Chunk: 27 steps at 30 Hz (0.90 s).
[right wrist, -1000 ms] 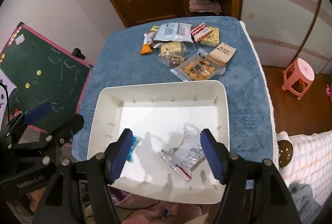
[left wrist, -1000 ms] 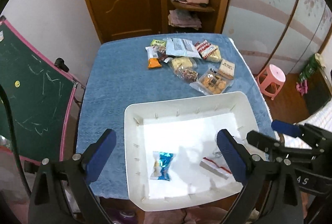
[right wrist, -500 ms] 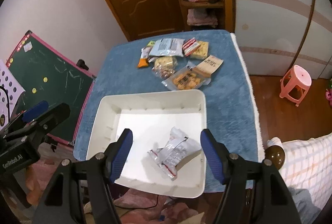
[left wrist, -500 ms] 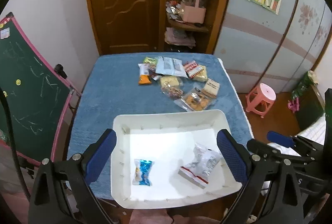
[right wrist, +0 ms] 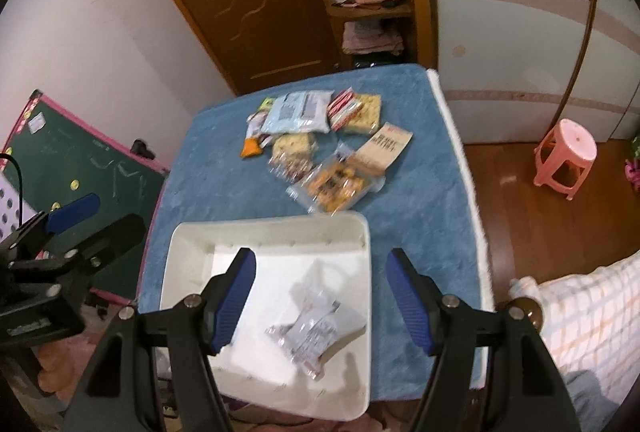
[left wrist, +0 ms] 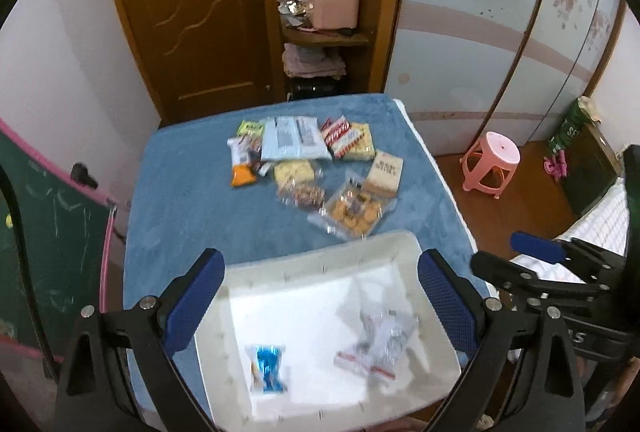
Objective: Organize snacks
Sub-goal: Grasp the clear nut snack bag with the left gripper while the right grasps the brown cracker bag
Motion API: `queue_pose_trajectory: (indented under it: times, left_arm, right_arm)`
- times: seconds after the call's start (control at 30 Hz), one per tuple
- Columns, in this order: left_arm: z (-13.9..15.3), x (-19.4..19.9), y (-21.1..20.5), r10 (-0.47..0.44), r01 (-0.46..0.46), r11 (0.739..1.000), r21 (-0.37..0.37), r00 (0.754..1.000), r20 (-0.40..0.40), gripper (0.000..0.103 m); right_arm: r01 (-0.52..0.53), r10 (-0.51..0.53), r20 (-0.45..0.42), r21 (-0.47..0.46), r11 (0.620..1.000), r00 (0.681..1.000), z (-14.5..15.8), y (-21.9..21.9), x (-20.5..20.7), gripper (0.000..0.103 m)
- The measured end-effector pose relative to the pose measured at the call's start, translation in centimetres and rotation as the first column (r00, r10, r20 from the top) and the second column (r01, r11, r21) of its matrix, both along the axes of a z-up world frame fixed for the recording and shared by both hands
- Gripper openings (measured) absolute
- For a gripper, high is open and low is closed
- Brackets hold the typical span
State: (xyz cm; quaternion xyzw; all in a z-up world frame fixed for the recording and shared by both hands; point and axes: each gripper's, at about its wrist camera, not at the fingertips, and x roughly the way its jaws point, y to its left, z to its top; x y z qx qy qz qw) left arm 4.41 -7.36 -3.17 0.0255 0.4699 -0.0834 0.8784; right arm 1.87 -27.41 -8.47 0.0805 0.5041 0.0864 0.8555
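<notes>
A white tray (left wrist: 320, 264) is sitting at the near end of a table covered with a blue cloth (left wrist: 180, 200). Two packets are lying inside the tray: a small blue packet (left wrist: 269, 368) towards its left side and a crinkly clear packet with a red strip (left wrist: 380, 336) towards its right side, well apart from each other.

The left gripper (left wrist: 320, 308) is hovering above the tray with its blue-padded fingers (left wrist: 196, 296) standing wide apart and nothing between them. The right gripper (right wrist: 320, 304) is hanging over the right half of the tray, its fingers (right wrist: 234, 296) also spread with nothing pinched; the clear packet is lying in the tray below the gap, not touching either pad. In the right camera view the left gripper is showing at the left edge, beside the tray.

The rest of the snacks are lying in a loose pile (left wrist: 312, 168) at the far end of the cloth, beyond the tray. In that pile a pale blue bag (left wrist: 294, 142) is lying at the back, a red-and-yellow packet (left wrist: 352, 142) is lying just to its right, an orange-tipped packet (left wrist: 242, 166) is at the left, a tan packet (left wrist: 385, 171) is at the right, and a clear bag of golden biscuits (left wrist: 352, 212) is lying nearest the tray's far rim.

Beyond the table a wooden door (left wrist: 192, 4) and a shelf unit (left wrist: 328, 0) are standing against the wall. A green chalkboard (left wrist: 44, 228) is leaning to the left of the table, and a pink stool (left wrist: 490, 162) is standing on the floor to the right.
</notes>
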Motion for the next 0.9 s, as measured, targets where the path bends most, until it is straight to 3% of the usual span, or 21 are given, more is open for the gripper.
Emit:
queue_pose_trajectory:
  times: [0.13,0.27,0.37,0.53,0.73,0.9]
  left_arm:
    - [0.4,3.8,0.0,-0.001,0.001,1.0,-0.025,1.0,0.015,0.097]
    - [0.2,8.2,0.0,0.035,-0.035,0.999,-0.004,0.999,0.025,0.097]
    - [-1.7,12.2,0.5,0.057,-0.057,0.998,-0.027,0.998,-0.031,0.097]
    - [-7.4,17.9,1.3,0.1,-0.111,0.992,-0.056,0.98,-0.17,0.097]
    - [-16.4,22.5,2.7,0.205,-0.237,0.97,-0.055,0.917,-0.341,0.09]
    - [-21.5,23.7,3.6,0.257,-0.332,0.939,-0.092,0.852,-0.457,0.083]
  right_arm:
    - [0.018,-0.017,0.033,-0.015,1.0,0.999,1.9,-0.8,2.9,0.068]
    - [0.056,-0.052,0.063,-0.057,0.997,0.997,2.4,-1.4,7.1,0.068]
    - [0.105,-0.102,0.046,-0.06,0.993,0.994,1.0,-2.1,10.9,0.068]
    - [0.176,-0.181,-0.08,-0.071,0.982,0.98,-4.8,-3.2,18.1,0.068]
    - [0.249,-0.249,-0.257,-0.035,0.968,0.934,-12.6,-4.5,23.6,0.068]
    - [0.301,-0.289,-0.371,-0.027,0.953,0.883,-17.6,-5.0,26.1,0.068]
